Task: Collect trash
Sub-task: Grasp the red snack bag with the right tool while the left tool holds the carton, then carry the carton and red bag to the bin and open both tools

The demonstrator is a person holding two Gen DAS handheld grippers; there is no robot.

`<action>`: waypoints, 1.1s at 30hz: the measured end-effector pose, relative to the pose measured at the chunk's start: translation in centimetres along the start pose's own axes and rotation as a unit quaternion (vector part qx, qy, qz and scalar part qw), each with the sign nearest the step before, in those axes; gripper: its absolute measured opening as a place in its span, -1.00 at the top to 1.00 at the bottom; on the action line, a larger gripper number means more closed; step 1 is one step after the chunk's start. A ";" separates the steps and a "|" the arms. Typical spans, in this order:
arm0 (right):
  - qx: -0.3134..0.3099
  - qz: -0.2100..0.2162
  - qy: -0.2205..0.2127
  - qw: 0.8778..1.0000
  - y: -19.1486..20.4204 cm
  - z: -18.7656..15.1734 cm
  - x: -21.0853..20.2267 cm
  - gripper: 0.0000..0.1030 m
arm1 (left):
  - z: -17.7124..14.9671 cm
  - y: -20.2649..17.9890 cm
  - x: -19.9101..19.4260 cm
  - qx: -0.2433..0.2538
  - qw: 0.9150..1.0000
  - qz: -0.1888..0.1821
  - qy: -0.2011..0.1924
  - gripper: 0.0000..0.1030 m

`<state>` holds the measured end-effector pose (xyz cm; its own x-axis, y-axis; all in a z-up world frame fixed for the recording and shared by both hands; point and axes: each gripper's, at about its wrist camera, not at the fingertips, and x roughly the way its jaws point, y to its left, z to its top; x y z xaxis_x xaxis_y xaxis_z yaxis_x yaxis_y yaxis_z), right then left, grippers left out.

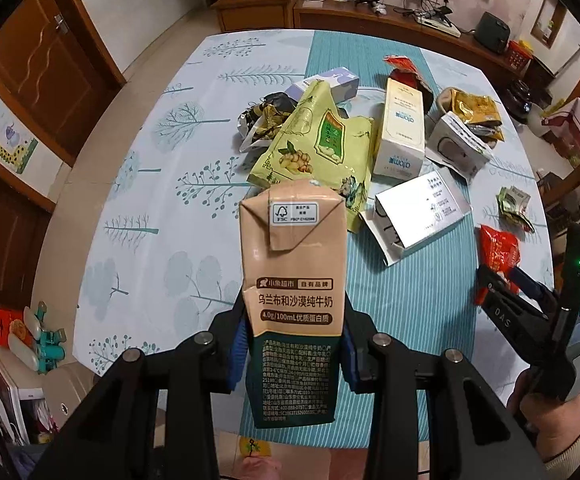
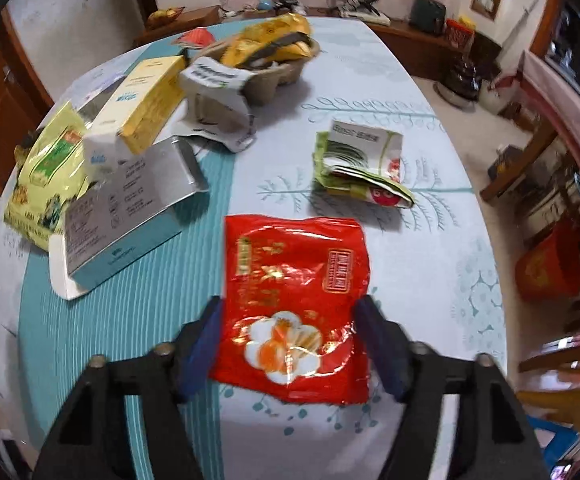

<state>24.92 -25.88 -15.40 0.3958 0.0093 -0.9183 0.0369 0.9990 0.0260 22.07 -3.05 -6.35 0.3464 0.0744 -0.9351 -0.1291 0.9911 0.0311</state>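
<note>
My left gripper point(image 1: 294, 344) is shut on a tan and dark green milk carton point(image 1: 293, 280) and holds it upright above the table. My right gripper point(image 2: 290, 340) is open over a flat red foil wrapper point(image 2: 295, 304) that lies on the table between its fingers; whether they touch it I cannot tell. The right gripper point(image 1: 501, 280) also shows at the right of the left wrist view, by the same red wrapper point(image 1: 497, 250). More trash lies beyond: a yellow-green snack bag point(image 1: 321, 152), a silver box point(image 1: 421, 210) and a crumpled green and white packet point(image 2: 359, 166).
The table point(image 1: 162, 184) has a pale tree-print cloth with a teal runner. A tall white box point(image 1: 401, 128), a purple box point(image 1: 329, 86), a pulp cup tray with yellow packets point(image 2: 266, 60) and a white carton point(image 1: 459, 142) crowd its far half. Wooden cabinets stand behind.
</note>
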 end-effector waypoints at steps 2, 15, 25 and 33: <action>0.000 0.011 0.003 1.000 0.4 -0.2 -0.4 0.55 | -0.3 0.2 -0.3 0.006 1.000 0.001 -0.003 0.30; 0.051 0.051 -0.045 0.996 1.2 -3.6 -8.1 0.98 | -2.9 4.0 -3.6 0.034 0.998 -0.039 -0.024 0.30; 0.095 0.136 -0.164 0.972 3.1 -8.9 -20.1 0.98 | -7.2 5.2 -6.7 0.107 0.988 -0.089 -0.059 0.30; 0.142 0.165 -0.181 0.959 5.4 -15.9 -25.6 0.98 | -12.1 6.6 -7.7 0.160 0.978 -0.126 -0.041 0.30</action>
<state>0.40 -20.03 1.97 0.7190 0.2562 -0.6461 0.0831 0.8912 0.4459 7.28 1.55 -3.27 0.4049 -0.1811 -0.8963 0.2622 0.9620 -0.0760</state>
